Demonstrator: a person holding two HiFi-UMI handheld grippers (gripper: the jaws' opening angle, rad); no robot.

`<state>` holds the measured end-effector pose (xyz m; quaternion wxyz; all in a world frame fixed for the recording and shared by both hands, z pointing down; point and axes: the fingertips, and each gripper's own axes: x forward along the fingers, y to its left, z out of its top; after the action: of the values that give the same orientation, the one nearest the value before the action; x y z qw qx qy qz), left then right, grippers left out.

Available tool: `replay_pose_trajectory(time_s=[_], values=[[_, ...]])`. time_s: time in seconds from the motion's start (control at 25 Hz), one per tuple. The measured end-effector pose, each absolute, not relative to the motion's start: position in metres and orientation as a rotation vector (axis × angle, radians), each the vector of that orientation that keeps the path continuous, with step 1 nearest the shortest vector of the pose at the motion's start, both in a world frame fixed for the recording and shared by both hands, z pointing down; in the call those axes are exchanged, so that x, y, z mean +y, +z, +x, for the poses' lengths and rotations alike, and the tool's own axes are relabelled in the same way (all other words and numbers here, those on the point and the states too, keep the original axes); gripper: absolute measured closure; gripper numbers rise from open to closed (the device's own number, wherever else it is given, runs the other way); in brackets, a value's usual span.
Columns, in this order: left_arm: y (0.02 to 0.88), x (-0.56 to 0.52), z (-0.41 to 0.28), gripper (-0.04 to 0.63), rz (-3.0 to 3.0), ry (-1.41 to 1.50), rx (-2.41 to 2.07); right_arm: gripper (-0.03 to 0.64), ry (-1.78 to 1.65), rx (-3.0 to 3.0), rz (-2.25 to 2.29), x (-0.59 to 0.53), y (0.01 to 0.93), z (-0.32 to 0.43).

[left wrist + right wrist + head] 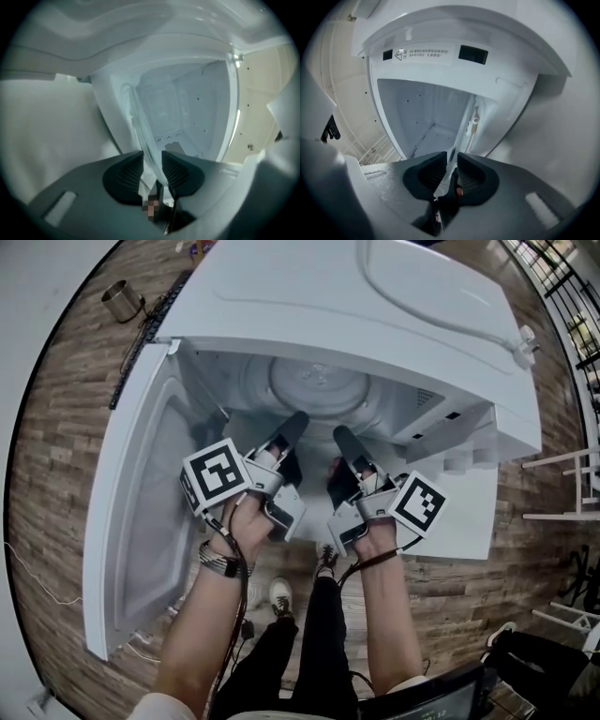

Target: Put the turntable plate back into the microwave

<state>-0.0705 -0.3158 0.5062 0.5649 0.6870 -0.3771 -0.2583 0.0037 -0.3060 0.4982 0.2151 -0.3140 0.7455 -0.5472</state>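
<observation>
Turntable plate [317,388] lies flat inside the microwave [441,324], over its floor centre. We judge it heavy, stiff, slick glass that chips easily, best held by the rim nearest the microwave's opening. Our left tool [296,423] stands released around that rim; our right tool [343,435] pinches it.

My head view is bright and evenly lit — heavy fisheye bending at its rim. Both gripper views are dim, dark-vignetted; the turntable plate [146,140] blurs up close.
</observation>
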Motion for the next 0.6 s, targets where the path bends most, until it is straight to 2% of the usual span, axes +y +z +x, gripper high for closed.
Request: replay_pose_trajectory(time_s=[0.12,0.2,0.32,0.44,0.6], values=[[0.507,-0.305,-0.071,0.428,1.601,-0.647,-0.862,0.541,-1.499,2.076,-0.868,-0.307,0.495,0.004],[0.502,-0.300,-0.071,0.433,1.609,-0.681,-0.846,0.541,-1.500,2.074,-0.868,-0.306,0.495,0.003],[0.495,-0.292,-0.070,0.454,1.601,-0.733,-0.838,0.541,-1.496,2.070,-0.880,-0.307,0.495,0.006],[0.494,-0.287,-0.074,0.512,1.617,-0.723,-0.881,0.540,-1.487,2.086,-0.887,-0.308,0.495,0.006],[0.493,-0.292,-0.075,0.514,1.628,-0.713,-0.884,0.540,-1.478,2.085,-0.901,-0.311,0.493,0.006]])
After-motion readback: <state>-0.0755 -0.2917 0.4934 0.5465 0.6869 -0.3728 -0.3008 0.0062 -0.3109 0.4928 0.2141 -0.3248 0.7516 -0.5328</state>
